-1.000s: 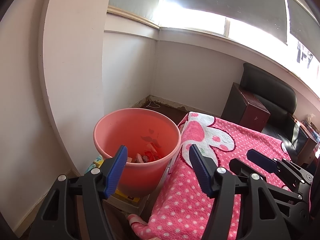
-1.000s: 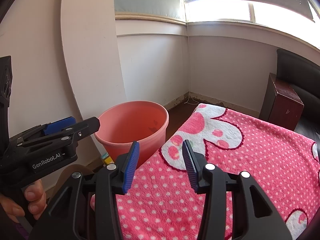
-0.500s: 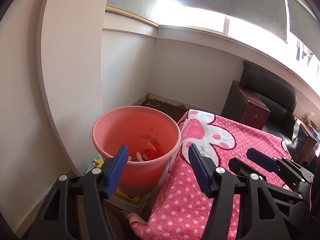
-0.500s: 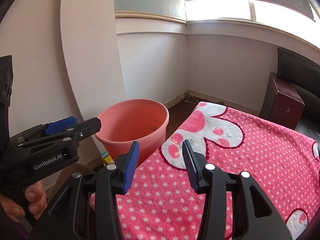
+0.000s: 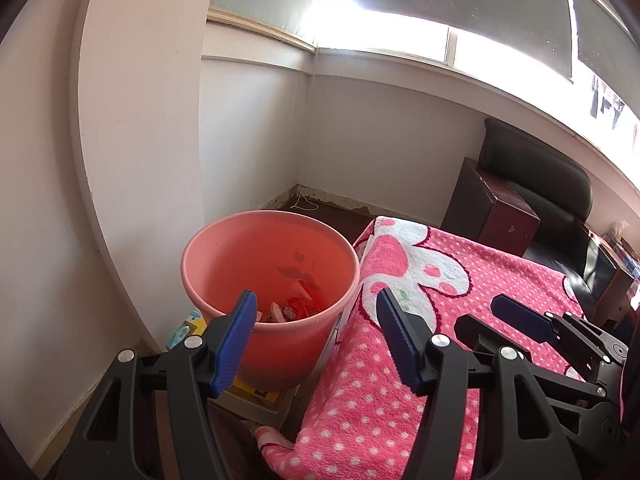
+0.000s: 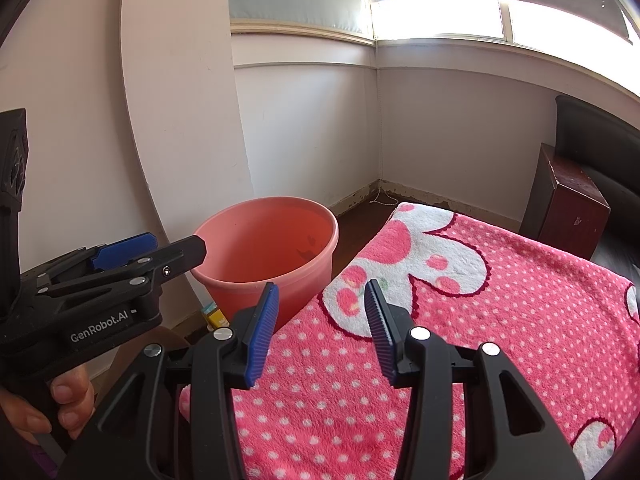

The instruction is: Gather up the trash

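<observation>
Up close, the left hand-held gripper (image 5: pixel 314 332) hangs with its blue pads spread wide and nothing between them. The right hand-held gripper (image 6: pixel 320 320) is the same story, jaws well apart and empty, poised over the pink polka-dot blanket (image 6: pixel 460 320). In the right view you can also spot the left tool off to the side, with the person's fingers (image 6: pixel 60 400) wrapped round its handle.

What has changed over the last second? Very little. The left view has crept a touch closer to the orange bucket (image 5: pixel 224 248), which now sits slightly larger and a bit more central between the pads. The right view is practically frozen. Neither tool has closed on anything.

Just past the left pads, the bucket stands on the floor, right beside the blanket's edge, and down at its bottom lies a small heap of wrappers (image 5: pixel 296 308), red and white scraps. That is the trash, already in the bin.

On the blanket itself no loose litter shows in either view. My read: the drop-off is done and the task is at or near its end, unless something lies out of frame.

Further back, a dark red box (image 6: pixel 568 200) stands beside a black chair (image 5: pixel 536 184), and bright windows (image 6: pixel 440 8) run along the far wall.
</observation>
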Available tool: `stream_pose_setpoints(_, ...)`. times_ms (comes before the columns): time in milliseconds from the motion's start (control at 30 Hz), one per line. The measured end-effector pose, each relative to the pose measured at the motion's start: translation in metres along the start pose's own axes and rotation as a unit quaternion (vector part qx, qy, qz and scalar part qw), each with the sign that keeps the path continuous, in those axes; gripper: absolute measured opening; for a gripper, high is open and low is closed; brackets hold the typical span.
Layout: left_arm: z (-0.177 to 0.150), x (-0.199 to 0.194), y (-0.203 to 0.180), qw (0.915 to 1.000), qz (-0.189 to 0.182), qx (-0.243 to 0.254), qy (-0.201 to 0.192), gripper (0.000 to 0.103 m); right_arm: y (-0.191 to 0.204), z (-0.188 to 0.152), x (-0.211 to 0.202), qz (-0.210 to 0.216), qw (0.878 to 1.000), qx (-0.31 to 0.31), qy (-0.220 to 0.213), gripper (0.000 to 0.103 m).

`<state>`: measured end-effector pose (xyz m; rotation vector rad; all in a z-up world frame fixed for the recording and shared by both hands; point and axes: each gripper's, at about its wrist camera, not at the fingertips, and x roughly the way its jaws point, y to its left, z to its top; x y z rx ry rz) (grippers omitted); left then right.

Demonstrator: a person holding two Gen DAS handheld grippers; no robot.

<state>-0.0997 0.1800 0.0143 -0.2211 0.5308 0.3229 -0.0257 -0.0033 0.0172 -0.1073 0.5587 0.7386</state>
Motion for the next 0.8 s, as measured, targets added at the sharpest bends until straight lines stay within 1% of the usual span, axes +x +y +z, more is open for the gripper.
stream_pose_setpoints(500,-0.001,0.006,-0.002,1.0000,-0.001,0.005,0.004,0.062,-0.005,-0.003,0.002,0.002,1.000,0.003,0.007,0.045)
stream_pose_setpoints(800,-0.002,0.011,-0.002,0.9999,0.000,0.002,0.017,0.062,-0.009,-0.006,0.002,0.004,1.000,0.006,0.009,0.045)
